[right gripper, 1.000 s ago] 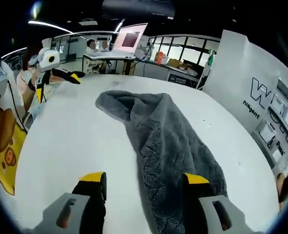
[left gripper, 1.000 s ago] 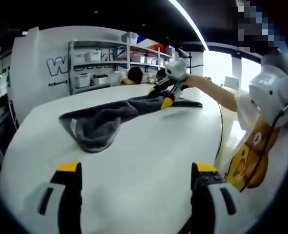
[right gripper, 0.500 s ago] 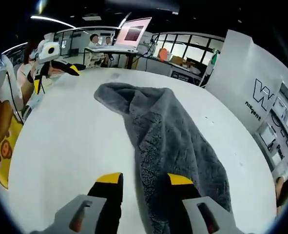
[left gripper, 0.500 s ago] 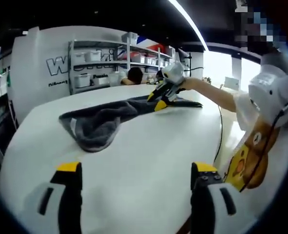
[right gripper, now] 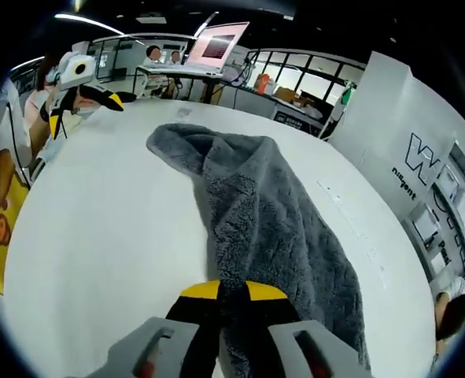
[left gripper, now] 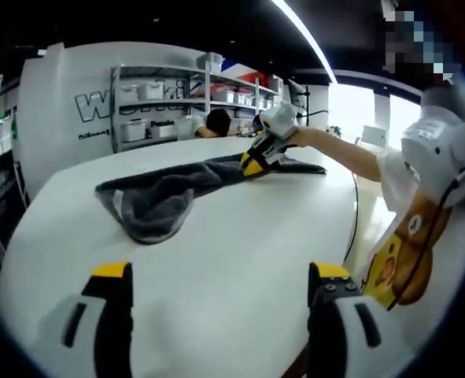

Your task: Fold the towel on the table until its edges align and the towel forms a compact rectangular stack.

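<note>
Grey fluffy fleece towel lay rumpled and stretched lengthwise across the middle of the round white surface, not yet folded. Step in hand, by my read: grabbing one end before opening or folding.

Right tool had its yellow-tipped jaws pinched together on the near end of the towel, fabric caught between them. In the left gripper view the same right tool sat at the far end of the towel, on the cloth.

Left tool hovered with jaws wide apart over bare surface, nothing between them, well apart from the bunched towel end. From the right gripper view the left tool showed at the far left edge of the surface.

Next move probably calls for the left tool to reach and pinch the bunched end, then spread the cloth flat so edges can match.

Plenty of bare surface on both long sides of the towel. Towel edges were curled under, corners hard to tell. Shelving with white bins stood far off, out of the way.
</note>
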